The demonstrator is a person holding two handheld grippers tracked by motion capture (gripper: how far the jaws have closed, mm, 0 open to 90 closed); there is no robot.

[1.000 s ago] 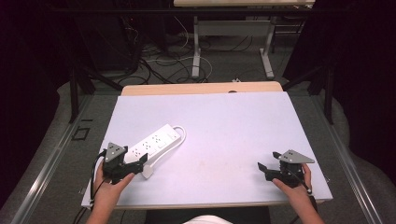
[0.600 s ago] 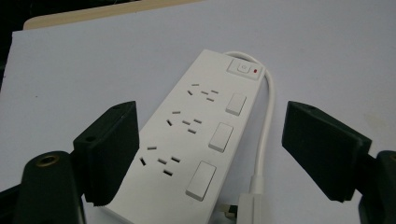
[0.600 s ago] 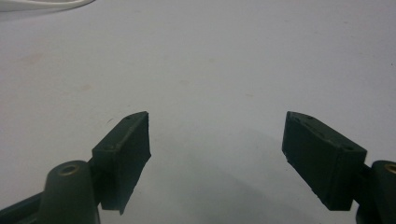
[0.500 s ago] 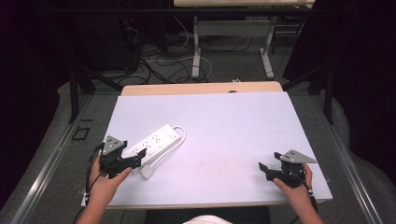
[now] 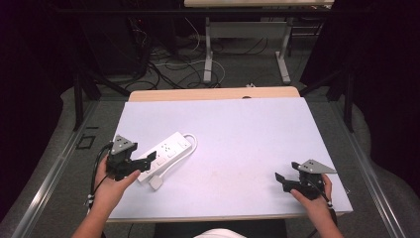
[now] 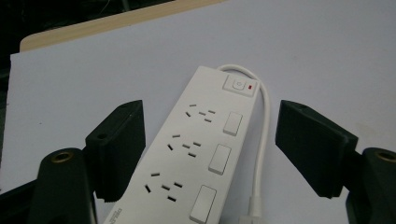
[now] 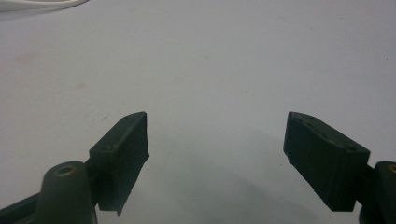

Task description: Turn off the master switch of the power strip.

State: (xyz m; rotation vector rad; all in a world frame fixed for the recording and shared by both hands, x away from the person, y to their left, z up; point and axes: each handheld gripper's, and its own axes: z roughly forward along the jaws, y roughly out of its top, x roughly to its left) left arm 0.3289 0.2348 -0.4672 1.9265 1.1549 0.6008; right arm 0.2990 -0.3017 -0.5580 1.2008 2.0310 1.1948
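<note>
- The white power strip (image 5: 166, 152) lies flat on the left part of the pale tabletop (image 5: 237, 139), slanting from the near left toward the middle. In the left gripper view it shows three socket rows, a rocker switch beside each, and a master button with a small red mark at the far end.
- Its white cord (image 6: 264, 135) loops out of the far end and runs back along one side; the plug (image 5: 155, 181) rests on the table just beside the strip's near end.
- The left gripper (image 5: 143, 162) hovers over the near end of the strip. Its jaws have just been closing, yet they stand apart on either side of the strip and cord, with the pads clear of both.
- By my judgement nothing is grasped yet: the strip sits on the table and the cord is unplugged, so the pickup and whatever follows remain to be done.
- The right gripper (image 5: 281, 179) rests near the table's front right corner, well apart from the strip, jaws spread wide over bare tabletop.
- Nothing on the table blocks the reach. The cord lying inside the left jaws' span could get pinched together with the strip.
- Beyond the table's wooden far edge (image 5: 213, 93), loose cables (image 5: 173, 62) and metal table legs (image 5: 208, 54) stand on the floor, out of the way.
</note>
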